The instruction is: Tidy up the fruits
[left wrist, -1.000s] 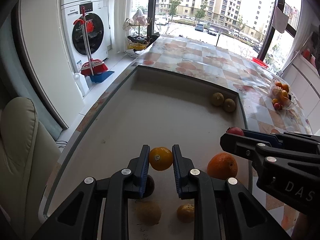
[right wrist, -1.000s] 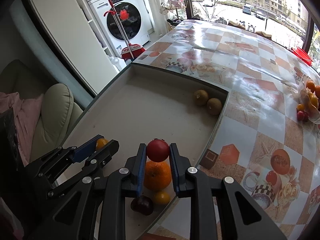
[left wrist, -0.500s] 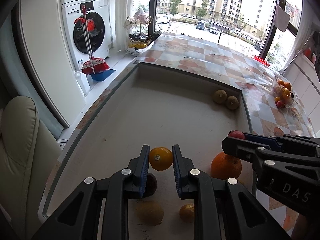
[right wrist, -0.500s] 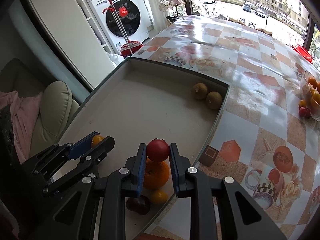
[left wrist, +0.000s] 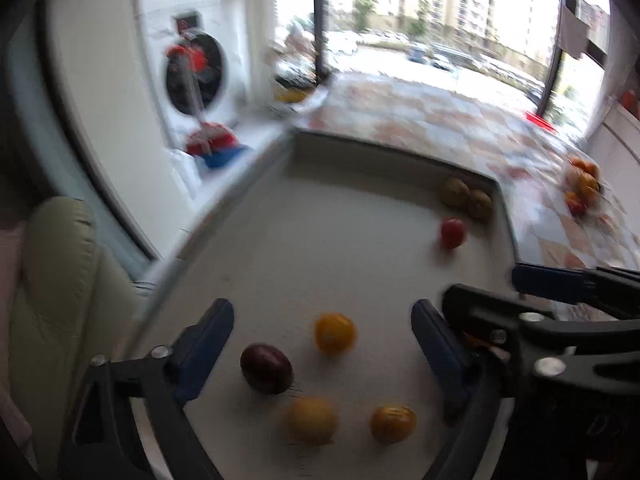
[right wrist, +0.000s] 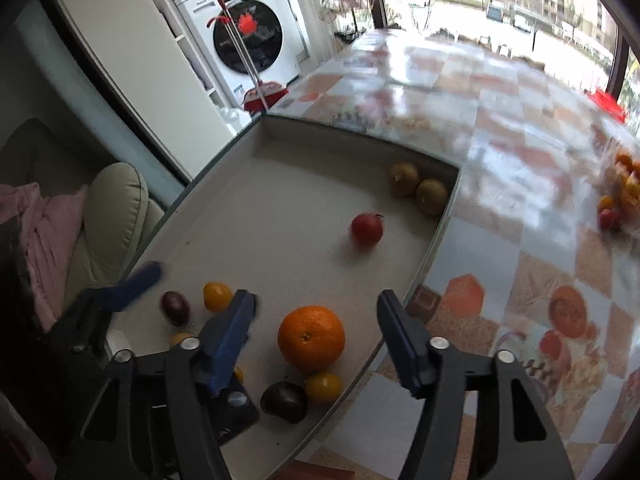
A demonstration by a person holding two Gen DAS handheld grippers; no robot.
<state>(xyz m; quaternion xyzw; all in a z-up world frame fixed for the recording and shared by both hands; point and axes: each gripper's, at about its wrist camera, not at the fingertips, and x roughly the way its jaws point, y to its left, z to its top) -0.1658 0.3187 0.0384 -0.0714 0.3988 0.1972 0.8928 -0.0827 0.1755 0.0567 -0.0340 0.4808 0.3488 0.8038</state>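
A beige tray [right wrist: 280,200] lies on the table. My left gripper [left wrist: 324,340] is opening, and a small yellow-orange fruit [left wrist: 334,333] lies loose on the tray between its blue fingers [left wrist: 208,340], untouched. My right gripper [right wrist: 316,332] is opening too, and a big orange [right wrist: 311,338] sits on the tray between and below its fingers without contact. A red fruit [right wrist: 366,229] rests farther out, near two brownish fruits [right wrist: 418,186] in the far right corner. Dark plums [right wrist: 175,307] [right wrist: 285,401] and small yellow fruits [left wrist: 310,420] [left wrist: 392,424] lie at the near end.
A clear bowl of fruit [right wrist: 620,192] stands on the patterned tablecloth [right wrist: 500,140] to the right of the tray. A pale cushioned chair [right wrist: 116,216] with pink cloth stands at the left. Behind it are a washing machine [right wrist: 248,36] and a red broom [right wrist: 262,94].
Both grippers have opened. The yellow-orange fruit has dropped from the left gripper onto the tray. The red fruit has left the right gripper and lies farther out on the tray.
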